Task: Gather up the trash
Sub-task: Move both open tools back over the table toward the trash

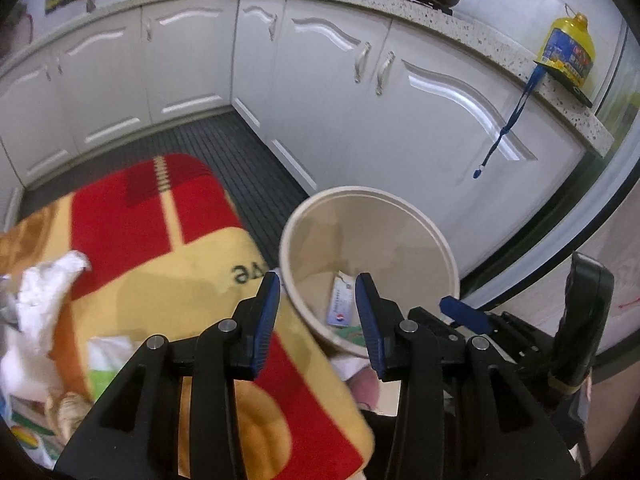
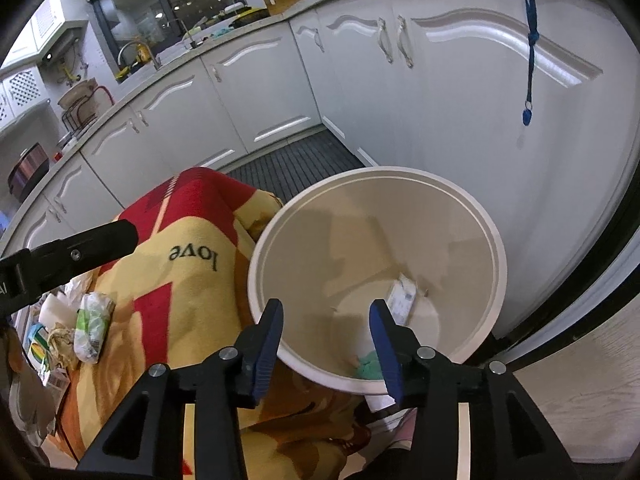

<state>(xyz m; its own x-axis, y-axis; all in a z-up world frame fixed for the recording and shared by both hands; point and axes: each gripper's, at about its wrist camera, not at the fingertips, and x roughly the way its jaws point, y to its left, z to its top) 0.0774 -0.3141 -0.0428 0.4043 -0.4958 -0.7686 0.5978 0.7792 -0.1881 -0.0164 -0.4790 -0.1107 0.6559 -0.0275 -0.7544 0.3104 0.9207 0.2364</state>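
Note:
A beige round trash bin (image 1: 436,236) stands on the floor beside a table draped in a red and yellow blanket (image 1: 160,248). A white and blue packet (image 1: 340,304) lies on the bin's bottom, with a green scrap (image 2: 368,364) near it. My left gripper (image 1: 318,284) hangs open over the bin's near rim with nothing between its jaws. My right gripper (image 2: 326,312) is open above the bin (image 2: 496,240), also empty. Crumpled white tissue (image 1: 44,292) and a green and white wrapper (image 2: 92,328) lie on the blanket to the left.
White kitchen cabinets (image 1: 320,80) wrap around behind the bin, with a dark slatted floor mat (image 1: 224,144) at their foot. A blue lanyard (image 1: 508,120) hangs from the counter under a yellow oil bottle (image 1: 568,48). More paper litter (image 2: 48,344) sits at the blanket's left end.

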